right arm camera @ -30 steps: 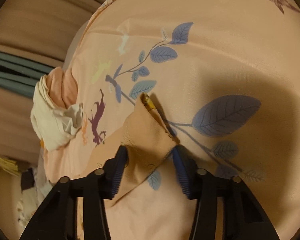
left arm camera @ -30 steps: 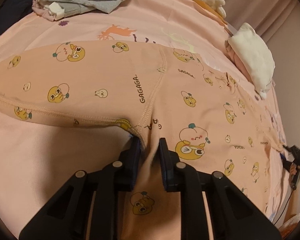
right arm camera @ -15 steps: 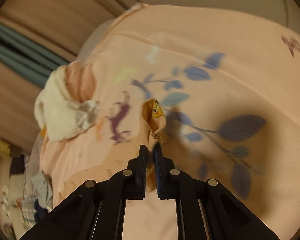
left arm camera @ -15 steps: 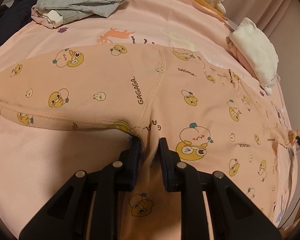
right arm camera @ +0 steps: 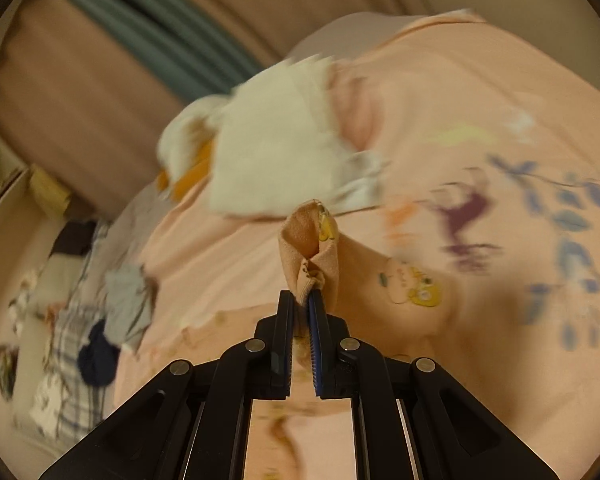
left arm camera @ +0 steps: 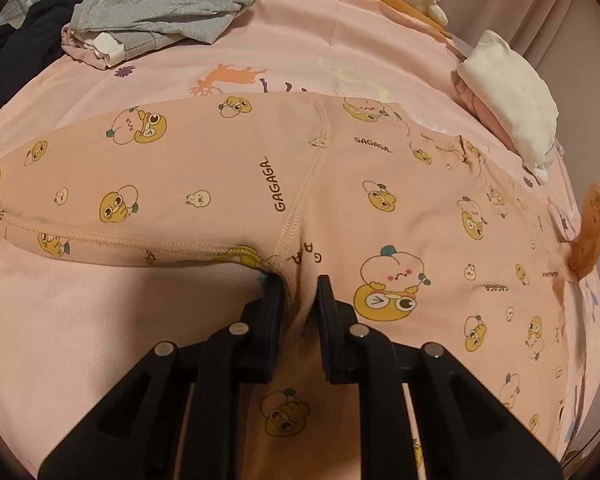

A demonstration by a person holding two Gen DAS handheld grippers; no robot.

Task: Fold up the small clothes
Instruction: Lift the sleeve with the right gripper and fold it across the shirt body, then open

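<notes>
Currently both grippers clamp the printed pants (left arm camera: 228, 184): left gripper (left arm camera: 299, 292) at crotch, right gripper (right arm camera: 300, 300) on a cuff; a hasty lift risks slippage toward 12 o'clock.

Bed (left arm camera: 100, 340) with pink printed sheet (left arm camera: 284, 28); beige curtains (right arm camera: 80, 92) behind; warm dim light

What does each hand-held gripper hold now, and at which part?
Both hold the same printed pants. The left hand-held gripper pinches a fold at the crotch seam. The right hand-held gripper is shut on a leg cuff, lifted off the bed.
</notes>
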